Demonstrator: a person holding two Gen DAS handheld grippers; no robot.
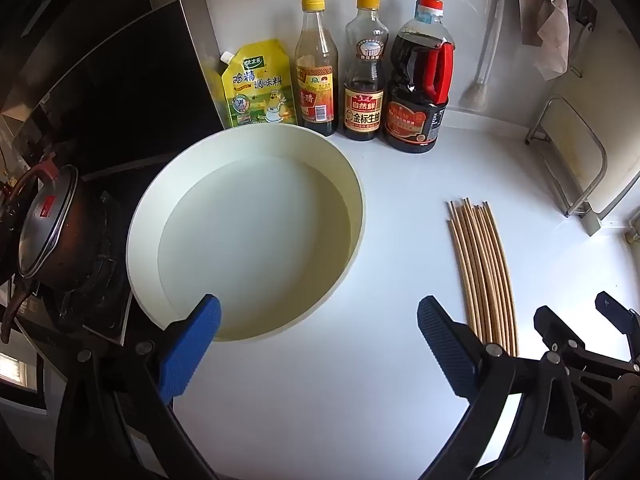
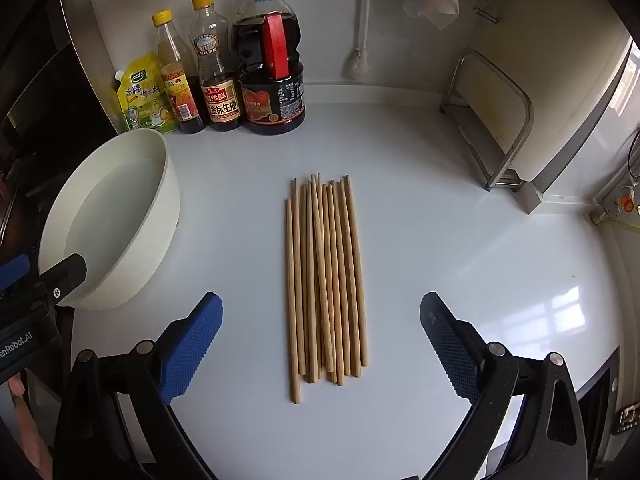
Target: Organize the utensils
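Several wooden chopsticks (image 2: 326, 280) lie side by side in a loose bundle on the white counter, pointing away from me. My right gripper (image 2: 320, 344) hovers above their near ends, wide open, nothing between its blue pads. A cream round basin (image 1: 248, 236) with nothing in it sits to the left of the bundle. My left gripper (image 1: 318, 344) hangs open over the basin's near rim. In the left wrist view the chopsticks (image 1: 482, 272) lie to the right, beside the black frame of the right gripper. In the right wrist view the basin (image 2: 112, 216) shows at the left edge.
A yellow seasoning pouch (image 1: 260, 84) and three sauce bottles (image 1: 362, 68) line the back wall. A stove with a lidded dark pot (image 1: 48, 224) stands left of the basin. A metal rack (image 2: 492, 120) stands at the right rear, a brush (image 2: 360, 24) hangs on the wall.
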